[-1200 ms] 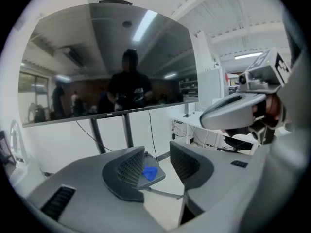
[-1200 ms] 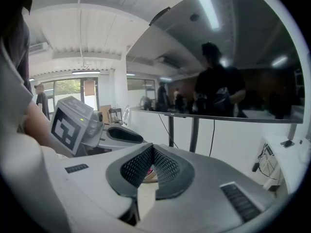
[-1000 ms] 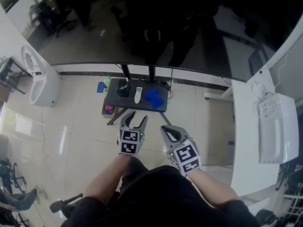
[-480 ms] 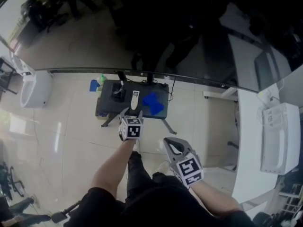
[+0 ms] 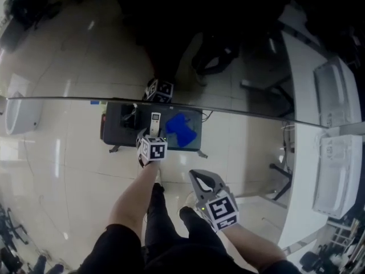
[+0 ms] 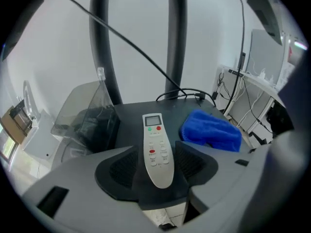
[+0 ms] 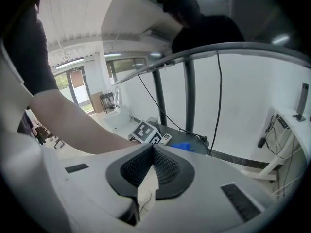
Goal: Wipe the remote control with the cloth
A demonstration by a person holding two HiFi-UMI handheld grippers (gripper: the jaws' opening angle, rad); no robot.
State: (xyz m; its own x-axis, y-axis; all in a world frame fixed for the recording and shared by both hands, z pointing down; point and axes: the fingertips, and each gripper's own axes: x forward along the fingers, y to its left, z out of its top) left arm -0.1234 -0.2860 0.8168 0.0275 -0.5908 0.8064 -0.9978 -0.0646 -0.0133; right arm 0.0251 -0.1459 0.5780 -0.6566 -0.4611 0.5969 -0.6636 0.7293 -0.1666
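Spreading wide just now, left claw [image 6: 155,155] with remote control [image 6: 154,135] between jaws, ungripped, right claw [image 7: 151,152] closed, empty

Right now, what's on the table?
A remote, a blue cloth right of it, a clear bin with dark contents left of it. The left gripper, its jaws just opening, remote between them, hides the table's near edge.

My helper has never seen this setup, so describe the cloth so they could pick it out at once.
Find the small dark table at the foot of the two black poles. The cloth lies on its right part, beside the white remote control. It is the only bright blue, fluffy, crumpled thing there.
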